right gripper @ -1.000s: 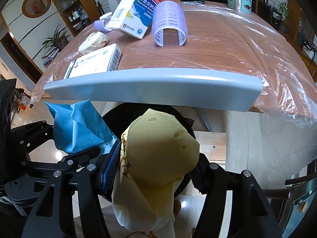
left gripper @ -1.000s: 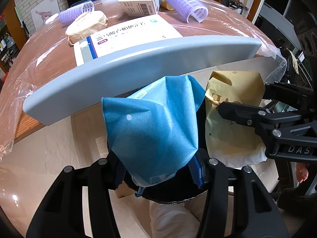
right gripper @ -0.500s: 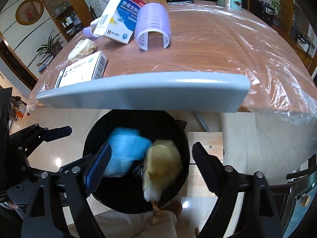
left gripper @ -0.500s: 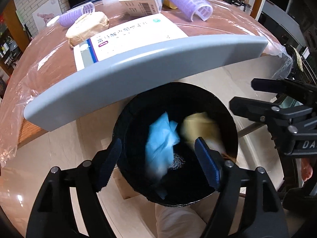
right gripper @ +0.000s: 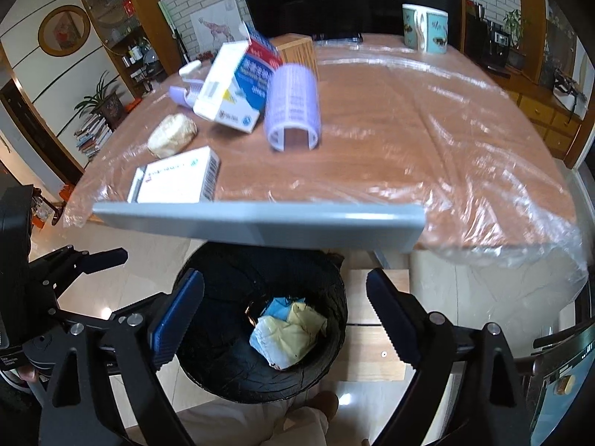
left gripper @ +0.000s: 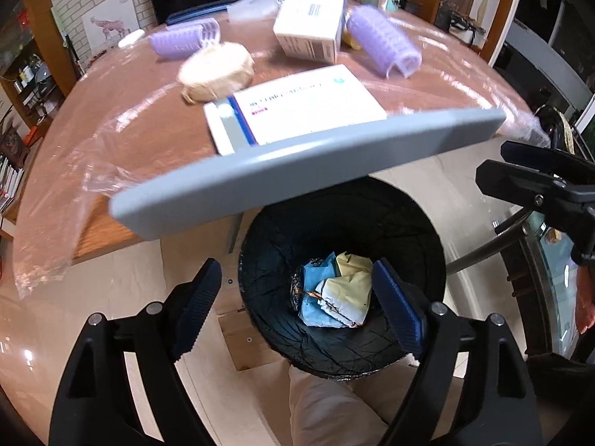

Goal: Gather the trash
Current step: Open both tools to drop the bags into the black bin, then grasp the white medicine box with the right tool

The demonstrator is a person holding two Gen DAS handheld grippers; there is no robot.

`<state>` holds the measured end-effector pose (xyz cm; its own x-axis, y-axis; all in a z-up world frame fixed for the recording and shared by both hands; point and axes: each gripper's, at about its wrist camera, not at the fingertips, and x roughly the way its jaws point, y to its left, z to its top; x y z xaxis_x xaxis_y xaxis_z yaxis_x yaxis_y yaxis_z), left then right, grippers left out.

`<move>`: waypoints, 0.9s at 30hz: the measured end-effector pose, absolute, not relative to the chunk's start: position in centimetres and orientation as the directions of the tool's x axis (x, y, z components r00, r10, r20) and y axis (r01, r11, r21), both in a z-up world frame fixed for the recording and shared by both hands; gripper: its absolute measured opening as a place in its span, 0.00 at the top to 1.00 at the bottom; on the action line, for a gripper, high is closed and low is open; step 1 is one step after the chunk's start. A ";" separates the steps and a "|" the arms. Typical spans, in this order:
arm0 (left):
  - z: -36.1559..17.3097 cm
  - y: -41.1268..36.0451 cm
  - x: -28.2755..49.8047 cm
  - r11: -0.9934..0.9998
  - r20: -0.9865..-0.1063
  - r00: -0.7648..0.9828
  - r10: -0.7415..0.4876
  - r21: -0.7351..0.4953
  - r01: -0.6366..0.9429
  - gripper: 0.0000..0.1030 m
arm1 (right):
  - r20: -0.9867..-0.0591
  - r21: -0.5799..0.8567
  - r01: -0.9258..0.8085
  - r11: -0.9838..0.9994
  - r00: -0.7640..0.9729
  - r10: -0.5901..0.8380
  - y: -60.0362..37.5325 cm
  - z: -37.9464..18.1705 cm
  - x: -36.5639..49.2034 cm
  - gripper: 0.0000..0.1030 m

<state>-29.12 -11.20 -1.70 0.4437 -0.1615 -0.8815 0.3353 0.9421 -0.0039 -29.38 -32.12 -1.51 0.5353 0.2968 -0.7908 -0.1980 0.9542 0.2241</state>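
A black-lined trash bin [left gripper: 409,230] [right gripper: 208,334] stands on the floor below the table edge. Inside lie a crumpled blue cloth [left gripper: 316,308] [right gripper: 277,306] and a yellow paper wrapper [left gripper: 355,282] [right gripper: 297,330]. My left gripper [left gripper: 297,301] is open and empty above the bin. My right gripper [right gripper: 284,310] is open and empty above the bin too; its arm shows at the right of the left wrist view [left gripper: 539,186]. On the table lie a flat white medicine box [left gripper: 297,107] [right gripper: 174,176], an upright box [left gripper: 312,29] [right gripper: 238,85], purple hair rollers [left gripper: 383,44] [right gripper: 293,107] and a beige wrapped lump [left gripper: 217,72] [right gripper: 173,139].
The wooden table [right gripper: 409,130] is covered in clear plastic film, with a grey bar [left gripper: 297,171] [right gripper: 260,223] along its near edge above the bin. A mug [right gripper: 425,28] stands at the far side. A wooden stool [right gripper: 375,334] stands beside the bin.
Both grippers opened and let go: the blue cloth and the yellow wrapper fell into the bin and now lie at its bottom. Both grippers rose and drew back.
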 end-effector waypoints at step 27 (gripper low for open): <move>4.6 -6.5 -17.1 0.947 -0.808 0.552 -0.207 -0.022 0.322 0.06 | -0.851 0.183 -0.262 0.948 0.440 0.286 -19.9 -0.3 -22.3 0.06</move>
